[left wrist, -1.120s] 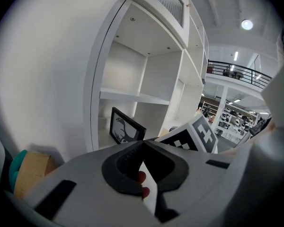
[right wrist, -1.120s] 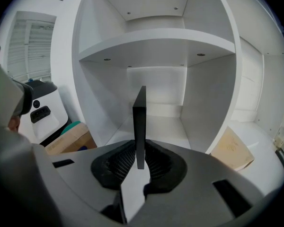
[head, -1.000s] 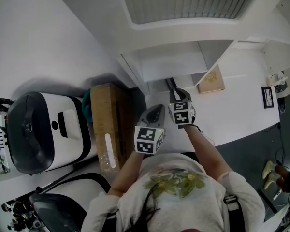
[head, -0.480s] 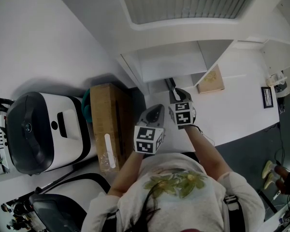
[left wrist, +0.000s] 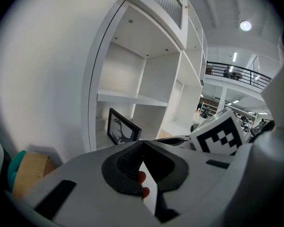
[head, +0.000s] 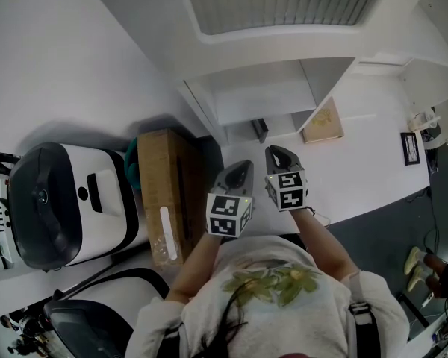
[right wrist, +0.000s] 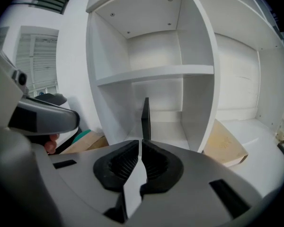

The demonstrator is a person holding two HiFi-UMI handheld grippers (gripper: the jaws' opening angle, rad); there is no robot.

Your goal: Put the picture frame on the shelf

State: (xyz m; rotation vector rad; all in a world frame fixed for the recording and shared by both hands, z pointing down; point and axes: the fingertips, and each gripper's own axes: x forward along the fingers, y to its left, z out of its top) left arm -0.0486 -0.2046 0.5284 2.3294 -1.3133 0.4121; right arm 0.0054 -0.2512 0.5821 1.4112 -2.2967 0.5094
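left gripper (head: pixel 241 168): fingers (left wrist: pixel 125 163) together, empty | right gripper (head: pixel 275 154): fingers (right wrist: pixel 120 163) together, empty, slightly ahead

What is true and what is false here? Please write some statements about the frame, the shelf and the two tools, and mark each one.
1. The picture frame stands upright inside the shelf. True.
2. The right tool is shut on the frame. False: the right tool's jaws are together with nothing between them, and the frame stands apart, ahead of it.
3. The left tool holds nothing. True: its jaws are together.
4. The cardboard box lies on the shelf's upper board. False: the cardboard box lies outside the shelf, to its left.
5. A brown flat packet sits in the compartment to the right of the frame's. True.
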